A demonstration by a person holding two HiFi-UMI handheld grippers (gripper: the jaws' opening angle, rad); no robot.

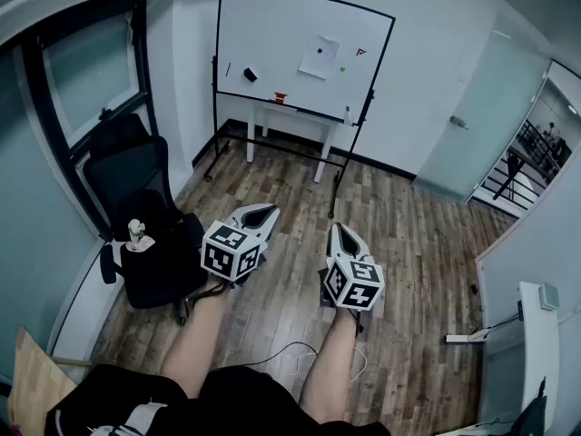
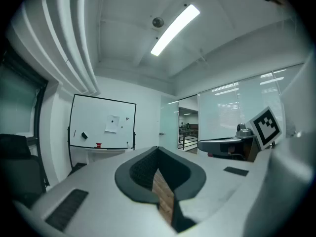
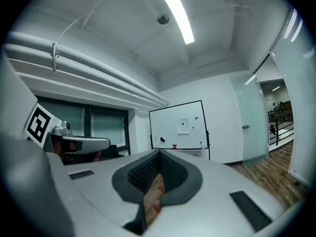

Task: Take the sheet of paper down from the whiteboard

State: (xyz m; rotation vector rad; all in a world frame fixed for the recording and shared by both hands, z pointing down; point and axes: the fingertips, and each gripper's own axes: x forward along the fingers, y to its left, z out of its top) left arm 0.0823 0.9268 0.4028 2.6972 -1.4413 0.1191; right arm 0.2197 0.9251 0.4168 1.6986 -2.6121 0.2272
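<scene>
The white sheet of paper [image 1: 320, 57] hangs on the upper right part of the whiteboard [image 1: 272, 34], pinned by a dark magnet. The board stands on a wheeled frame across the room, far from both grippers. My left gripper [image 1: 266, 211] and right gripper [image 1: 342, 232] are held low over the wooden floor, both pointing at the board. Each is shut with nothing between its jaws. The left gripper view shows the paper [image 2: 112, 124] small above the meeting jaw tips of the left gripper [image 2: 158, 148]. In the right gripper view the paper [image 3: 183, 125] sits above the right gripper [image 3: 159, 152].
A black office chair [image 1: 145, 234] stands left of the grippers. A white desk [image 1: 290, 121] stands behind the board. The board also carries a black eraser [image 1: 250, 74] and a red item on its tray [image 1: 280, 96]. A cable [image 1: 300, 357] lies on the floor. A glass door [image 1: 481, 116] is at right.
</scene>
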